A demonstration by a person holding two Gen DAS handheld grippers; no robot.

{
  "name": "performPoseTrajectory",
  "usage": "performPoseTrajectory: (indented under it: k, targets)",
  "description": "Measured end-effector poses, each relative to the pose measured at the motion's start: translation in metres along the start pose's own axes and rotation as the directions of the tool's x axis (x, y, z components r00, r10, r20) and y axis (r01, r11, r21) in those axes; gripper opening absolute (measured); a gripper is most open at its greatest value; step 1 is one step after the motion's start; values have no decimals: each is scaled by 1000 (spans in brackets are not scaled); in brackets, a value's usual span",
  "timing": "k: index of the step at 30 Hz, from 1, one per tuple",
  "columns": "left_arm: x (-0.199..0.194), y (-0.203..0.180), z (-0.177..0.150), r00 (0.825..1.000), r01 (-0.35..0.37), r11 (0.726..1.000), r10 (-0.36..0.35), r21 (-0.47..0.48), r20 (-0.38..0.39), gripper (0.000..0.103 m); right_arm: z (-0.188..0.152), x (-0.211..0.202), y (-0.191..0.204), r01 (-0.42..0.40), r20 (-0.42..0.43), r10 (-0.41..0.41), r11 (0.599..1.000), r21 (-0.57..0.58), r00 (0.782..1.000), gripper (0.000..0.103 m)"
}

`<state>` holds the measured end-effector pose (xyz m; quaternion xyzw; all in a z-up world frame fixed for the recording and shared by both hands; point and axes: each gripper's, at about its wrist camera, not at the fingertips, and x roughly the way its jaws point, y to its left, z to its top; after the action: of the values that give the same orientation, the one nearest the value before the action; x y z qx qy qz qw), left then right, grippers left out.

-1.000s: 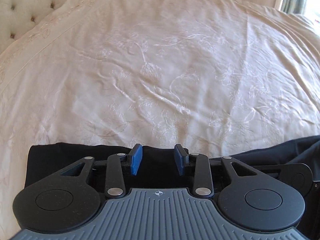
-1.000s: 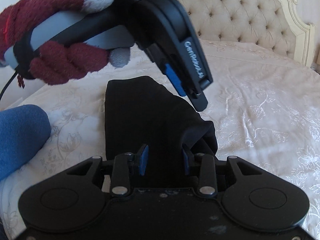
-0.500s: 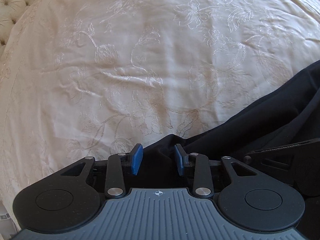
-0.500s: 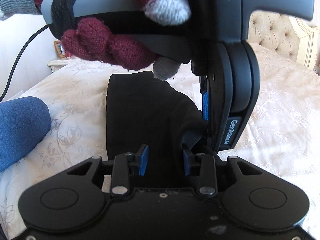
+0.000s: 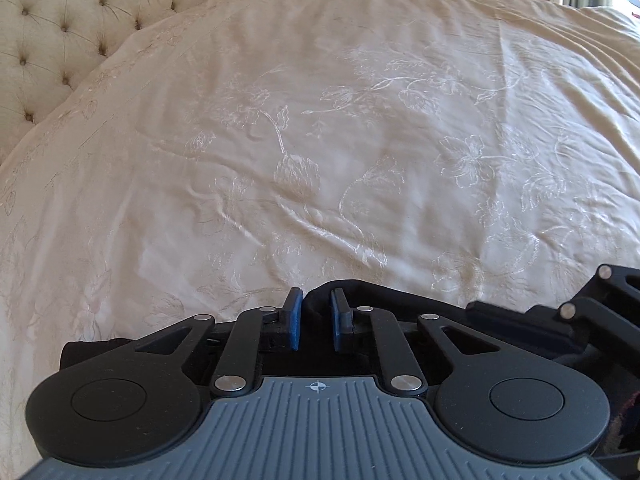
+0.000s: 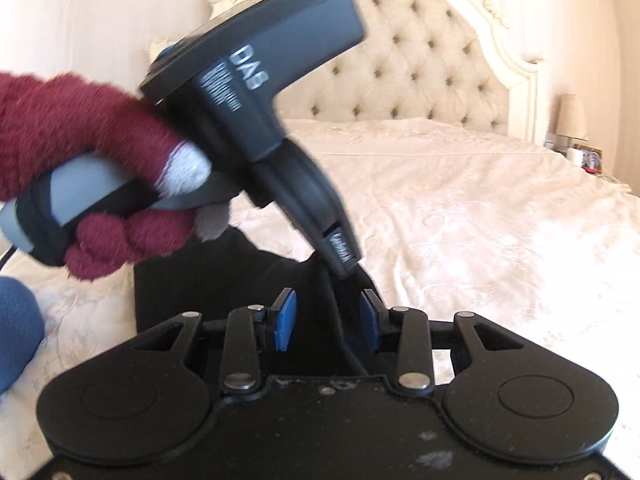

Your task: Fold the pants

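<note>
Most of the black pants (image 5: 316, 300) sat hidden under my left tongs' (image 5: 313, 322) body in the left wrist view, only a bunched ridge showing; whether the closing pads pressed it, I couldn't tell. My right tongs (image 5: 600, 312) were cut off by that picture's right edge. In the right wrist view my gloved left hand (image 6: 92, 184) and its tool were motion-blurred, lettering partly unreadable, and they covered the pants' far end (image 6: 224, 264). A blue thing (image 6: 16, 328) was cropped at the left edge, unidentifiable. Nightstand clutter (image 6: 580, 152) was too small to name. The bed (image 6: 480, 220) ran off frame.
</note>
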<state>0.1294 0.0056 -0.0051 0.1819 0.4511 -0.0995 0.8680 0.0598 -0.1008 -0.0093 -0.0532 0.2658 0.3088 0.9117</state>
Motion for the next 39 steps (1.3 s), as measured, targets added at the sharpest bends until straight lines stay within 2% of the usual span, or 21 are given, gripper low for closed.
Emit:
performPoseTrajectory:
  k: [3,5,7,10,13,15,20,21,22,23,25,27,29,31,32,33,34,36,39]
  targets:
    - [13,2,4,1000,14,1000,-14,-25,-21,14,-1,3,-15,80,-24,-78,994,69,997,38]
    - [29,5,9,997,35,997,-39,-64,-66,15,-2,5,-25,112,-44,-108,988,108,993,39]
    - [45,10,16,990,57,993,-69,-107,-119,16,-3,6,-30,100,-56,-93,985,139,994,39]
    - [64,18,25,984,79,977,-108,-196,-142,18,-3,12,-26,67,-70,-58,988,137,996,39]
    - [72,22,36,989,39,975,-69,-218,-129,18,-6,19,-19,54,-96,-46,995,87,994,39]
    - [75,27,43,993,13,976,-39,-219,-114,18,-9,23,-16,19,-107,-12,998,66,994,39]
    - [60,40,51,998,29,971,-43,-239,-56,18,-13,22,-6,-110,-83,111,994,17,990,36]
    - [54,41,50,998,36,971,-46,-235,-39,18,-13,22,-5,-140,-82,141,990,19,987,30]
    - [49,42,47,999,40,973,-47,-229,-24,18,-12,22,-5,-181,-81,183,983,30,980,8]
    - [43,43,44,999,38,973,-42,-227,-12,18,-12,21,-5,-211,-73,214,977,36,974,2]
    - [35,45,34,999,45,972,-45,-230,4,18,-11,15,-2,-259,-34,260,966,26,965,4]
    - [29,48,22,998,63,968,-63,-242,6,18,-11,16,5,-307,-41,308,951,31,950,4]
    - [26,50,10,997,72,965,-75,-251,-2,18,-15,24,7,-260,-91,261,965,15,961,4]
    - [22,50,-4,998,65,965,-69,-254,-6,18,-23,44,0,-116,-202,117,993,15,972,4]
    - [21,49,-10,998,61,966,-66,-251,-9,18,-28,55,-7,-23,-275,30,999,31,961,1]
    - [19,47,-15,998,62,968,-67,-244,-11,18,-35,66,-18,46,-339,-21,997,66,941,0]
    - [19,45,-21,998,64,970,-68,-236,-9,18,-39,69,-30,68,-355,-18,989,128,935,0]
    - [17,37,-30,997,75,975,-76,-210,-1,18,-38,67,-48,72,-347,31,957,281,937,0]
    - [23,22,-41,995,100,981,-100,-168,7,18,-43,69,-68,68,-325,78,908,414,942,0]
